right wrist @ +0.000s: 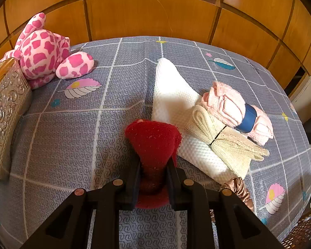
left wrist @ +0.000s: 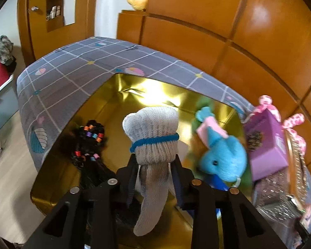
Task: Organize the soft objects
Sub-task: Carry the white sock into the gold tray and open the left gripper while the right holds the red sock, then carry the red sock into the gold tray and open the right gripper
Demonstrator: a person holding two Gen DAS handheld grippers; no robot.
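Observation:
In the left wrist view my left gripper (left wrist: 153, 166) is shut on a rolled grey-white knitted sock (left wrist: 151, 132) bound with a blue band, held above a gold-lined open box (left wrist: 76, 149). In the box lie a blue plush whale (left wrist: 221, 157) and a black bundle with coloured beads (left wrist: 89, 143). In the right wrist view my right gripper (right wrist: 153, 170) is shut on a red fuzzy cloth (right wrist: 153, 139), just above the grey patterned bed cover (right wrist: 72, 128). To its right lie a white waffle cloth (right wrist: 172, 97), a cream mesh roll (right wrist: 217, 137) and a pink towel roll (right wrist: 236, 110) with a blue band.
A pink spotted plush (right wrist: 43, 49) and a silver embossed box (right wrist: 6, 114) sit at the left of the bed. A purple box (left wrist: 267, 143) stands right of the gold box. A satin scrunchie (right wrist: 238, 188) lies near my right gripper. Wooden panels (right wrist: 151, 14) back the bed.

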